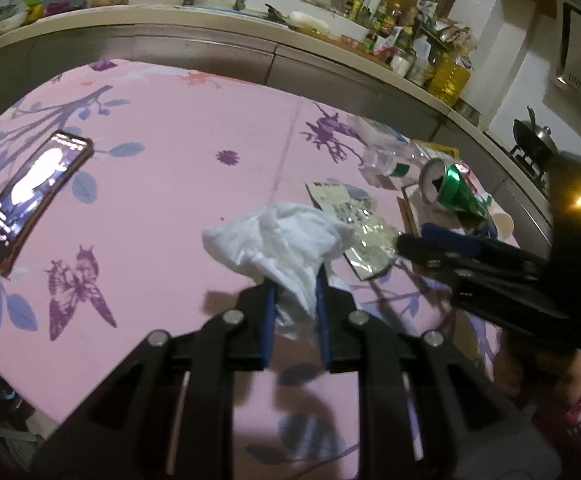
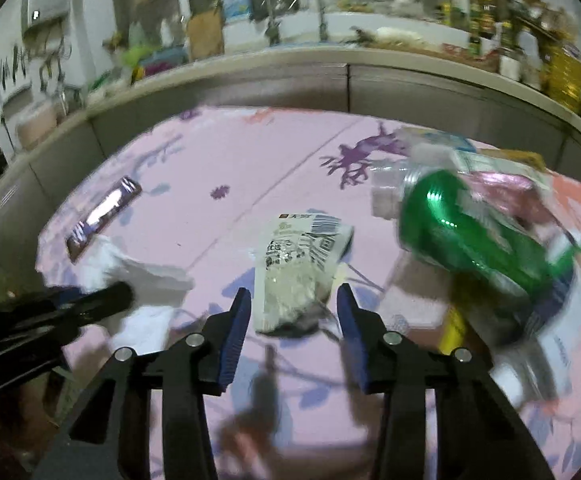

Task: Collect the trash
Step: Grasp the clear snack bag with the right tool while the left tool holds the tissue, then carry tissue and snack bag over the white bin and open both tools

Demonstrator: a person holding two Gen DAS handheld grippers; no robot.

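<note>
My left gripper (image 1: 296, 294) is shut on a crumpled white tissue (image 1: 278, 236), which bulges out above the blue pads over the pink flowered table (image 1: 178, 152). My right gripper (image 2: 293, 300) is open, and a clear printed wrapper (image 2: 298, 264) lies flat on the cloth between its fingertips without the pads pressing it. A green drink can (image 2: 470, 236) lies on its side to the right on a heap of packaging. In the left wrist view the right gripper (image 1: 414, 240) reaches in from the right over the wrapper (image 1: 370, 240), near the can (image 1: 454, 192).
A phone (image 1: 34, 196) with its screen lit lies at the table's left. A clear plastic bottle (image 1: 382, 156) and cartons are piled behind the can. Beyond the table runs a kitchen counter (image 1: 210, 20) with a sink, bowls and an oil bottle (image 1: 450, 76).
</note>
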